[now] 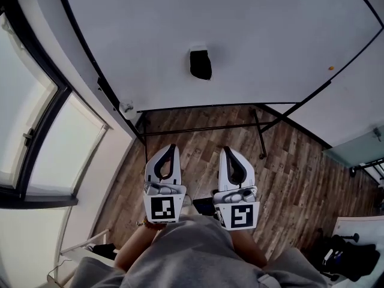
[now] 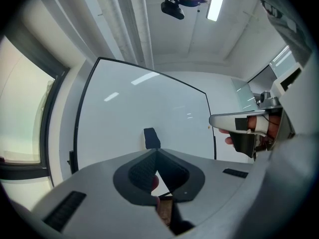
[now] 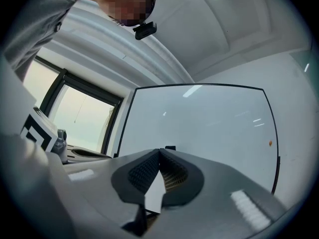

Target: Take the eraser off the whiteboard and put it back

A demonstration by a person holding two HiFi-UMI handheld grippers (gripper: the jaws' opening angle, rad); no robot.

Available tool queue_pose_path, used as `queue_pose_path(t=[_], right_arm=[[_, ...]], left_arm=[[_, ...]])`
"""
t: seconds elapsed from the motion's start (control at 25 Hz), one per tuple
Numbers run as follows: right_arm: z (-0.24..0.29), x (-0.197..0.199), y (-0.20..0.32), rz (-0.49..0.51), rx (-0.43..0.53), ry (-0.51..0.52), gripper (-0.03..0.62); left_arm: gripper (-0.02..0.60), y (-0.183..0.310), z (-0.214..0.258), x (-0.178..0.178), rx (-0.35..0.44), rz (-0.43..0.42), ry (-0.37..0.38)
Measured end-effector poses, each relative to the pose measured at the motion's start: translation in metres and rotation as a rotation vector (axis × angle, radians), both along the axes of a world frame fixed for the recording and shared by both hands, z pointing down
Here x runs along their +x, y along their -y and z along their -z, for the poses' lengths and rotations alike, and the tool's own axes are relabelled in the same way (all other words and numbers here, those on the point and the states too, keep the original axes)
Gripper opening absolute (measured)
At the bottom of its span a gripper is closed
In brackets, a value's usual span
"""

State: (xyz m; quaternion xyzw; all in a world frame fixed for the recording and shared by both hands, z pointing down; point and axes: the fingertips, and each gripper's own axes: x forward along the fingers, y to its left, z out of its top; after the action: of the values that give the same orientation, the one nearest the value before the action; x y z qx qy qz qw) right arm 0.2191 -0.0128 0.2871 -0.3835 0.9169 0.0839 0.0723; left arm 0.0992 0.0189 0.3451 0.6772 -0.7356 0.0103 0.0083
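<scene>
A black eraser (image 1: 200, 64) sticks to the large whiteboard (image 1: 252, 35), well ahead of both grippers. My left gripper (image 1: 170, 149) and right gripper (image 1: 227, 152) are held side by side in front of the person's body, both pointing at the board, both shut with nothing between the jaws. In the left gripper view the eraser (image 2: 151, 138) stands just above the closed tips of the left gripper (image 2: 157, 151), still apart from them. In the right gripper view only the eraser's top (image 3: 170, 147) peeks over the closed right gripper (image 3: 159, 152).
The board stands on a black metal frame (image 1: 258, 128) over a wooden floor (image 1: 300, 173). A window (image 1: 36, 131) runs along the left. A small orange dot (image 1: 330, 68) marks the board's right side. Black bags (image 1: 348, 257) lie at the lower right.
</scene>
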Motion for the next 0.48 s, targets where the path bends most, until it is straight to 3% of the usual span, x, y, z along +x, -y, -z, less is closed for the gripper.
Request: queue_pose_path(t=[0.48], right_arm=[[0.003, -0.026, 0.042, -0.099, -0.006, -0.037, 0.012]], left_arm=[[0.006, 0.063, 0.003, -0.027, 0.010, -0.121, -0.006]])
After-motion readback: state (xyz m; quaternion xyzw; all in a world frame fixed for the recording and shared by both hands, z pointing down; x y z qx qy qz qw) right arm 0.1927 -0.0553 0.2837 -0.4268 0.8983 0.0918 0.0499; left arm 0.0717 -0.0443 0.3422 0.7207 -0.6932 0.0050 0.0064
